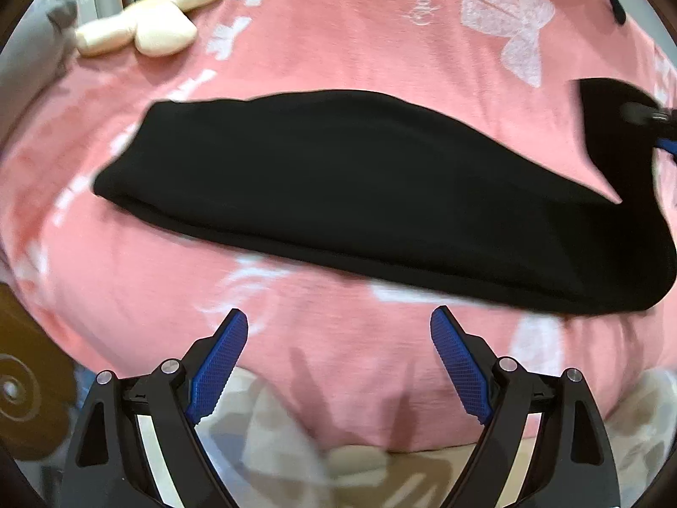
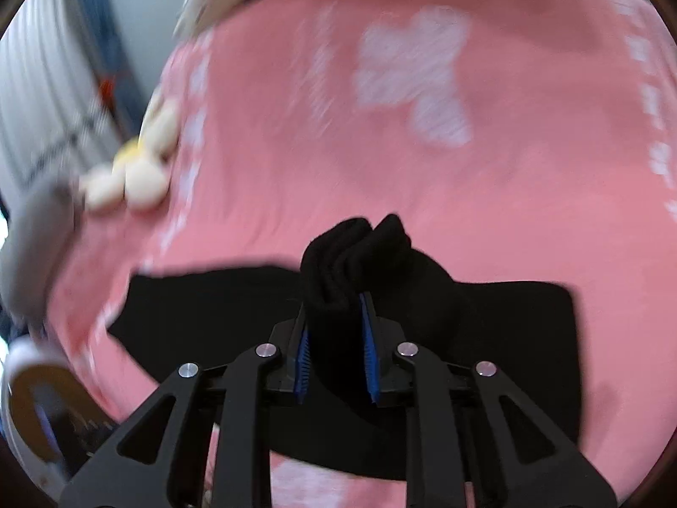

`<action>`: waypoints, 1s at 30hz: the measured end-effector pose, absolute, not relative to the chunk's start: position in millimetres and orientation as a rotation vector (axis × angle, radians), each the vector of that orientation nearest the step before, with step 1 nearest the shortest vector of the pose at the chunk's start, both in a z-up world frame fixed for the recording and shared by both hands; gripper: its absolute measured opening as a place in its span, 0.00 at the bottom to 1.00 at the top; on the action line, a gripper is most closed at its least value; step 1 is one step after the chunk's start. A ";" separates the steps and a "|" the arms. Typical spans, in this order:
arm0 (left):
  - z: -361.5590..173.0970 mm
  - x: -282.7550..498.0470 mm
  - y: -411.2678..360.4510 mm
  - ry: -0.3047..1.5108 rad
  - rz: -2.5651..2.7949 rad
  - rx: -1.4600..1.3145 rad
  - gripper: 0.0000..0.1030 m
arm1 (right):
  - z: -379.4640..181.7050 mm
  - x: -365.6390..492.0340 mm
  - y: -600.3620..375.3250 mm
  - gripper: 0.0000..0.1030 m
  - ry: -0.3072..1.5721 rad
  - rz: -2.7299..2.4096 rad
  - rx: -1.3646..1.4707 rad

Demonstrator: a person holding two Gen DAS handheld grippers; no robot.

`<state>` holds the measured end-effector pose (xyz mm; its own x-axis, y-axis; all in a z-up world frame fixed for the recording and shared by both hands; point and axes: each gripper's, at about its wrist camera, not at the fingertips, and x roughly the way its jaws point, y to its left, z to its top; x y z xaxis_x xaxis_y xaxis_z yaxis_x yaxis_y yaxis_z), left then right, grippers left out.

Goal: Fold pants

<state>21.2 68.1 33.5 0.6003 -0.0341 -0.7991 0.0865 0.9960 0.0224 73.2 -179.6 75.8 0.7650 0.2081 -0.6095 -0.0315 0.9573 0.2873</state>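
Right wrist view shows your right gripper (image 2: 336, 334) clamped on a bunched end of the black pants (image 1: 338, 194) lying on the pink bed (image 1: 381, 42), left gripper (image 1: 338, 338) open and empty, so next carry that end across for fold 1.

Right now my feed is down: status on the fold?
Right hand-held gripper clamped on black fabric pants. Left hand-held gripper open, empty. Nothing in the way.
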 end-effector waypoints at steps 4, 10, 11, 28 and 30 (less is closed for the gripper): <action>35.7 21.8 78.0 0.907 -0.045 0.150 0.83 | 35.8 94.2 -123.6 0.19 0.793 0.121 0.133; 38.5 26.5 88.3 0.901 -0.099 0.144 0.83 | 39.9 94.9 -98.2 0.19 0.799 0.067 0.047; 38.1 28.6 88.4 0.902 -0.104 0.142 0.83 | 47.0 91.7 -97.6 0.19 0.784 0.066 0.053; 32.5 28.9 113.8 0.922 -0.100 0.102 0.83 | 39.6 105.0 -61.5 0.22 0.819 0.116 0.081; 30.4 30.8 116.6 0.935 -0.098 0.079 0.83 | 36.3 114.5 -57.5 0.24 0.834 0.137 0.088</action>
<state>30.8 116.6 30.4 0.5898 -0.0496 -0.8060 0.1182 0.9927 0.0255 114.5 -57.5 36.3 0.6637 0.1555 -0.7317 -0.0863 0.9875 0.1316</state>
